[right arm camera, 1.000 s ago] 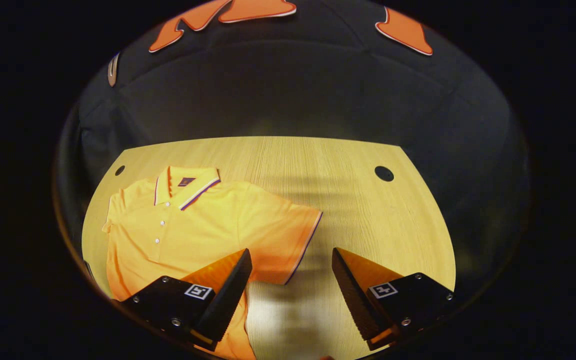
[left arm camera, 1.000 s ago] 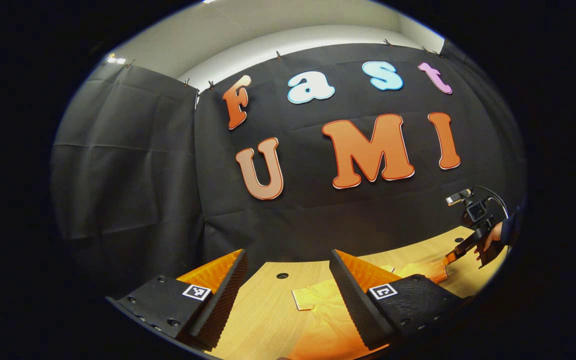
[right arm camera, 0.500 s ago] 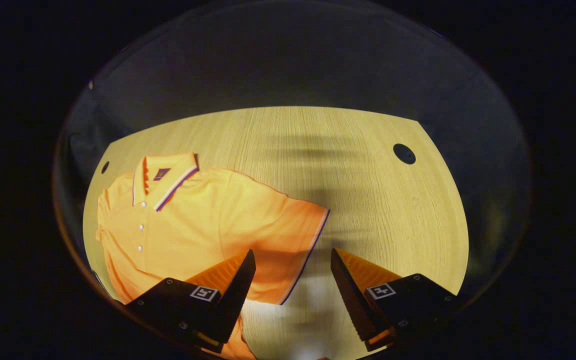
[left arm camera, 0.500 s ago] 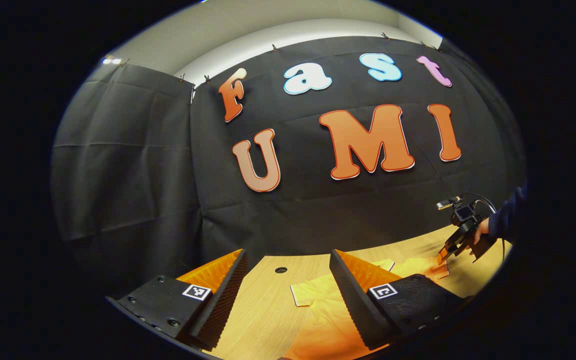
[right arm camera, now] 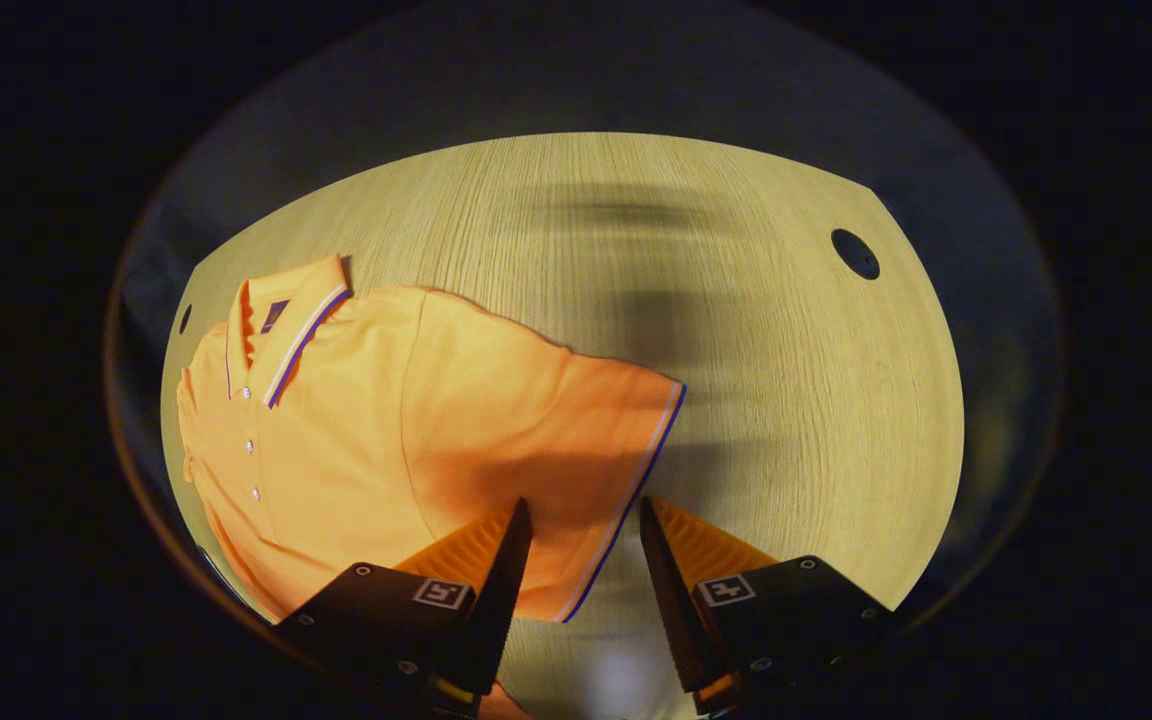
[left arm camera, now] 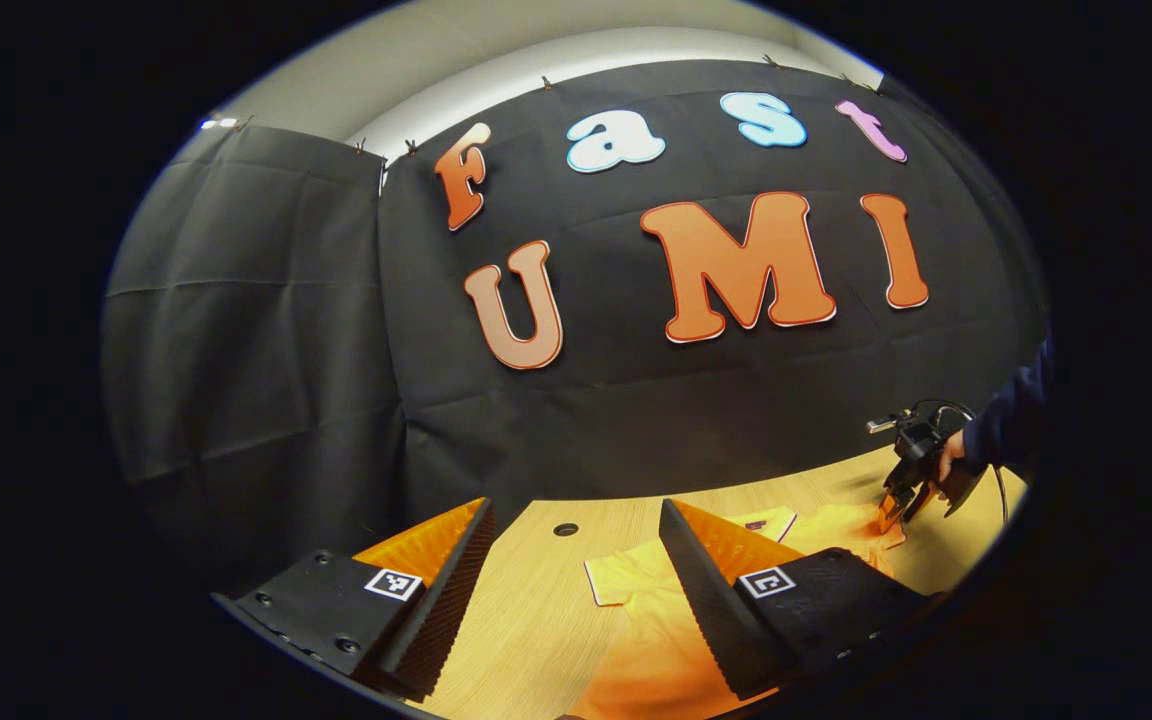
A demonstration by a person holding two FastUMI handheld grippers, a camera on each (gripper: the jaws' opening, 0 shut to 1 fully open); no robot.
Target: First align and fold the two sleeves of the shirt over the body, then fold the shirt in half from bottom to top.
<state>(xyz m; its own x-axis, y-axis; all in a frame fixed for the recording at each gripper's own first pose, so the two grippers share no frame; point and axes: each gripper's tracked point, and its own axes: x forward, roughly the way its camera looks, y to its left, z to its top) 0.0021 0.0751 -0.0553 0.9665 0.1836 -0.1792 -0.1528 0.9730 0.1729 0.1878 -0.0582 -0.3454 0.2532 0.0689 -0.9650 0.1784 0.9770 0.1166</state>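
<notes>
Compared with a second ago, the right gripper (right arm camera: 576,560) has dropped closer to the counter (right arm camera: 756,400) and its jaws have narrowed; they now straddle the striped hem of the shirt's right sleeve (right arm camera: 626,440), one finger over the cloth, the other over bare wood, not yet pinched on it. In the left gripper view the right gripper (left arm camera: 898,500) sits lower and nearer the sleeve than before, held by a hand (left arm camera: 948,458) in a dark sleeve.

The left gripper (left arm camera: 576,570) has hardly moved: jaws released wide, holding nothing, hovering above the counter's left part with the shirt's left sleeve (left arm camera: 616,580) just beyond them.

The orange polo shirt (right arm camera: 356,440) lies flat, front up, toward the counter's left side, collar (right arm camera: 286,320) toward the far edge. A small dark label shows inside the collar; its writing is too small to read.

The counter's right half is bare wood, with a round hole (right arm camera: 854,253) near the far right corner.
</notes>
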